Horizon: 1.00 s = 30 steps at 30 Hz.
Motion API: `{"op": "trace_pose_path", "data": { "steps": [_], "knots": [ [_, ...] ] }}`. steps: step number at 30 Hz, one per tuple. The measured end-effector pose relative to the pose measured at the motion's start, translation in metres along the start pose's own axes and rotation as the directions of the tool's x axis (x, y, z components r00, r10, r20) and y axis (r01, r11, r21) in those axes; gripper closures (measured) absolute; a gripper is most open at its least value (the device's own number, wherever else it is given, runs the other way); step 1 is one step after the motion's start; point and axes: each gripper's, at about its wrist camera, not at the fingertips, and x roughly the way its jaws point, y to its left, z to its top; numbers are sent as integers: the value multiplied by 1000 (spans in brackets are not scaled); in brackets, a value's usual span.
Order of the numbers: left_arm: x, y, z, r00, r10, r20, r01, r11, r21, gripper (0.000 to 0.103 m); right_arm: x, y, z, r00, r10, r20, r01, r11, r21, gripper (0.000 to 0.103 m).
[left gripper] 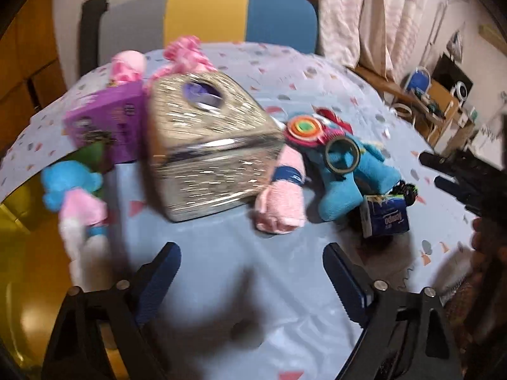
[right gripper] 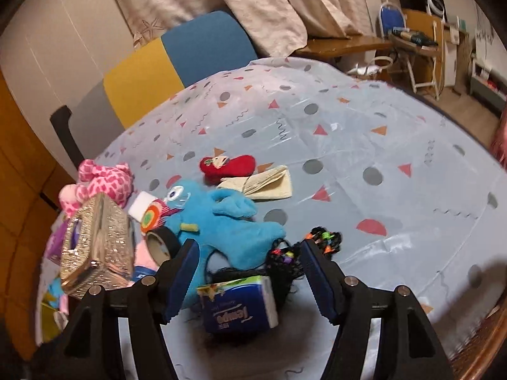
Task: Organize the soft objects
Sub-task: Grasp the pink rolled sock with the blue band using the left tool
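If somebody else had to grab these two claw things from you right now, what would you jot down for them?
Left gripper: open, empty, above bare tablecloth.
Right gripper: open, nothing gripped; a tissue pack lies between its fingers.
Soft things lie loose: blue plush, pink spotted plush, red plush, folded cream cloth, all around the shiny tissue box.
Done: nothing visibly sorted.
Left: gather every soft thing.

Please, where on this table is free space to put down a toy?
Free: the patterned light-blue tablecloth right of the red plush slipper and folded cream cloth. Also free in front of the glittery gold tissue box. Crowded around the blue plush toy.
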Motion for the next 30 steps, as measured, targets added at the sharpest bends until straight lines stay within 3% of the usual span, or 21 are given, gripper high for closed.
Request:
{"op": "trace_pose_path", "data": {
  "steps": [9, 11, 13, 16, 21, 30],
  "knots": [
    [72, -45, 21, 999, 30, -19, -28, 994, 105, 28, 3, 2, 0, 999, 49, -13, -49, 999, 7, 35],
    [86, -49, 24, 999, 46, -24, -43, 992, 117, 35, 5, 2, 0, 998, 55, -18, -55, 998, 14, 35],
    [100, -52, 26, 998, 59, -33, -54, 990, 127, 58, 5, 2, 0, 998, 57, -20, -56, 998, 15, 35],
    [114, -52, 26, 996, 61, -57, -53, 989, 138, 64, 7, 3, -1, 998, 55, -25, -55, 998, 8, 35],
    [107, -54, 21, 999, 40, -15, -37, 986, 161, 68, 8, 7, -2, 999, 45, -30, -45, 999, -11, 35],
    [70, -50, -13, 999, 12, -33, -7, 986, 166, 68, 8, 8, -3, 999, 23, -29, -23, 999, -25, 35]
  ]
}}
